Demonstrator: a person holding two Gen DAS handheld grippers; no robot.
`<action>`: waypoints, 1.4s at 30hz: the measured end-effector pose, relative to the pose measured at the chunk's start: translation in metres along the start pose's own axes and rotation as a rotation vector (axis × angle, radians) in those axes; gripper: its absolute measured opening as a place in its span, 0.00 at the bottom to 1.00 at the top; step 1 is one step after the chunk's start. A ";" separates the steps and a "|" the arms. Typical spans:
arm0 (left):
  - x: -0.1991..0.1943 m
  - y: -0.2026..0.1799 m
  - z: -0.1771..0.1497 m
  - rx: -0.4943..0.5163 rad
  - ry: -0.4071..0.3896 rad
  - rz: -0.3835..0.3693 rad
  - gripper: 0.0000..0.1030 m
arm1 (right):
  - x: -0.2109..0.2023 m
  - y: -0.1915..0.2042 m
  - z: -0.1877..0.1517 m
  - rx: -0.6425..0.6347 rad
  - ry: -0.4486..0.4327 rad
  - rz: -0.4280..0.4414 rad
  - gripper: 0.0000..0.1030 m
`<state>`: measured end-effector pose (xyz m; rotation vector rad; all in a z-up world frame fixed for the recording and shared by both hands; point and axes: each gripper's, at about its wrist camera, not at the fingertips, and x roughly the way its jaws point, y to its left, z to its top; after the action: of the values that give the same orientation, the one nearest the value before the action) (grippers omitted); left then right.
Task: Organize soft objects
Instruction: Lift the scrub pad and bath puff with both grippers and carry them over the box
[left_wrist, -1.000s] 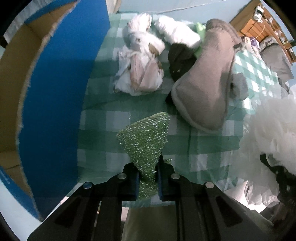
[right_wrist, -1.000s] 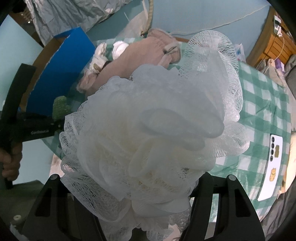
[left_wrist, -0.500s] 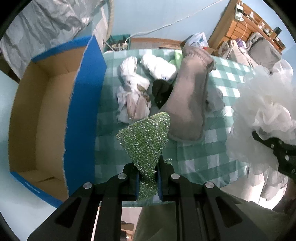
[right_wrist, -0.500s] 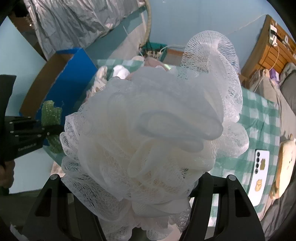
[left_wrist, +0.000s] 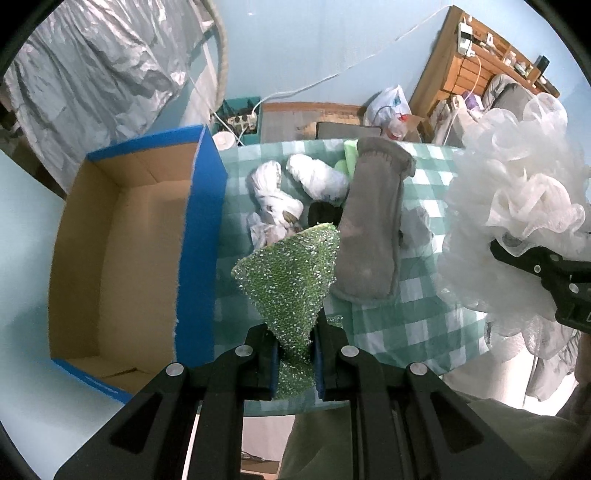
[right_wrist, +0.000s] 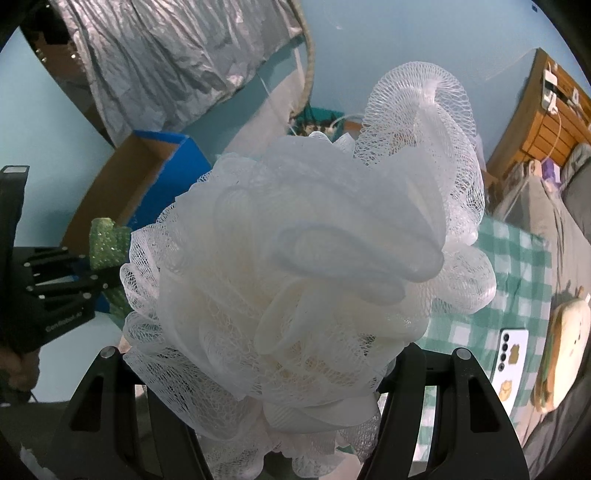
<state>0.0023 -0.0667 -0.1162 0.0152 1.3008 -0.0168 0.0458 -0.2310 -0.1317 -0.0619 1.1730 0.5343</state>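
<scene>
Clamping a green scouring pad (left_wrist: 291, 288) at lower centre, the left gripper (left_wrist: 294, 363) is hovering beside the open box (left_wrist: 110, 258); the right gripper (right_wrist: 258, 373) is squeezing a white mesh pouf (right_wrist: 295, 258). Thin pad risks slipping; springy pouf risks popping free.

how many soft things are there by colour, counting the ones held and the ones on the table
green: 2, the sponge in the left gripper and a pale green thing at the far edge
white: 4, the bath puff in the right gripper, two bundles and a small piece
grey: 1, the slipper
black: 1, a dark thing
total: 8
</scene>
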 end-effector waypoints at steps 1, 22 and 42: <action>-0.003 0.001 0.001 0.002 -0.005 0.003 0.14 | -0.001 0.002 0.001 -0.003 -0.003 0.002 0.63; -0.045 0.049 0.006 -0.089 -0.074 0.038 0.14 | -0.016 0.053 0.030 -0.131 -0.040 0.081 0.63; -0.060 0.127 -0.007 -0.224 -0.109 0.100 0.14 | 0.011 0.132 0.075 -0.284 -0.032 0.161 0.63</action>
<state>-0.0178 0.0610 -0.0597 -0.1108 1.1856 0.2112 0.0567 -0.0876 -0.0811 -0.2030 1.0694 0.8397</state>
